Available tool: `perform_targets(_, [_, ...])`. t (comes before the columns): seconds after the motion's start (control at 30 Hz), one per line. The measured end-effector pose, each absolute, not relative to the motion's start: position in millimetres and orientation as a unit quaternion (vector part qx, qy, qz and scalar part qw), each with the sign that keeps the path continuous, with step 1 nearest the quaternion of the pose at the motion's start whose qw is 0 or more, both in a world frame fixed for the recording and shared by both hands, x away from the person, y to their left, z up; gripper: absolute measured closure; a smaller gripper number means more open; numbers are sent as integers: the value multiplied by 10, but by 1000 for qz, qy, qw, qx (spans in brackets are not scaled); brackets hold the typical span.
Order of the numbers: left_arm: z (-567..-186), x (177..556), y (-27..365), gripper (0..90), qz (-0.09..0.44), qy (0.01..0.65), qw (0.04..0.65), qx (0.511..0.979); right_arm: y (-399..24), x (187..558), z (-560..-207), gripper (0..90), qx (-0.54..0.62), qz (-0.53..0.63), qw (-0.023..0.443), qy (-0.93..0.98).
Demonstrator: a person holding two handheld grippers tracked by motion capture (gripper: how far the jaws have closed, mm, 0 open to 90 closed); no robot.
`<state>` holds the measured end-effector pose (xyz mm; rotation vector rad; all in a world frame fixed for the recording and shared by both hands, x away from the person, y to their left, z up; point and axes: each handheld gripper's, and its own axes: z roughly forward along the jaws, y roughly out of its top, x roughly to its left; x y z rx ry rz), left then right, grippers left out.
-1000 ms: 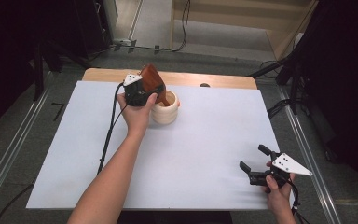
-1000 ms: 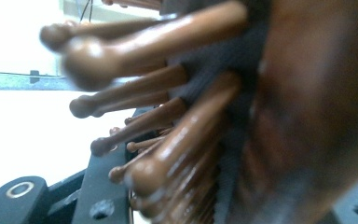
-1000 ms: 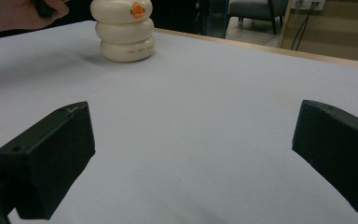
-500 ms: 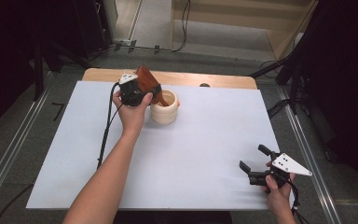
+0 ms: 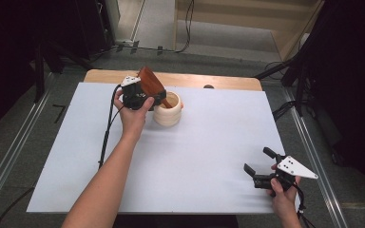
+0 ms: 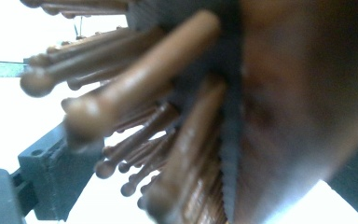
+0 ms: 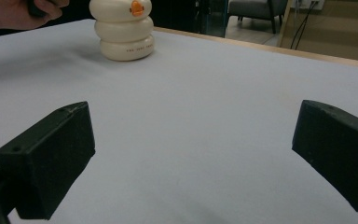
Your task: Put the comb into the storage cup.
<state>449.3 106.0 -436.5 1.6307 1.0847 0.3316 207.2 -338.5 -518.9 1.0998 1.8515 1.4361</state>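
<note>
A: Since a second ago, the left gripper (image 5: 145, 97) has been shifted slightly left of the cream holder (image 5: 167, 109); the hairbrush (image 5: 152, 87) has gone with it. Its jaws have just been opening.

B: Brush still between them?

A: Yes. In the left gripper view the brown brush back (image 6: 303, 107) and the ball-tipped bristles (image 6: 135, 93) are seen right up close between the two black jaws, which stand wide apart. Whether the pads still press on it cannot be told, too blurred.

B: Brush position relative to the holder?

A: The head is tilted above the holder's back-left rim; the handle is angled down into the holder's mouth.

B: Holder?

A: A cream ribbed pot (image 7: 122, 29), three stacked rings with an orange mark near the top, stood on the white table sheet (image 5: 195, 156) toward the far edge.

B: Right side?

A: The right gripper (image 5: 261, 166) is held at the near right corner, well apart from the holder. Jaws are spread wide, nothing between them, only bare sheet (image 7: 191, 140) seen through the gap.
</note>
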Motion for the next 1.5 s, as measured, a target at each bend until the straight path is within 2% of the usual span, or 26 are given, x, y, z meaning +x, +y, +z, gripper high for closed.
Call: perform_targets(1.5, [-4556, 3712, 1525, 0, 172, 393, 553, 714, -3360, 2092, -5190, 0, 414, 525, 276, 691])
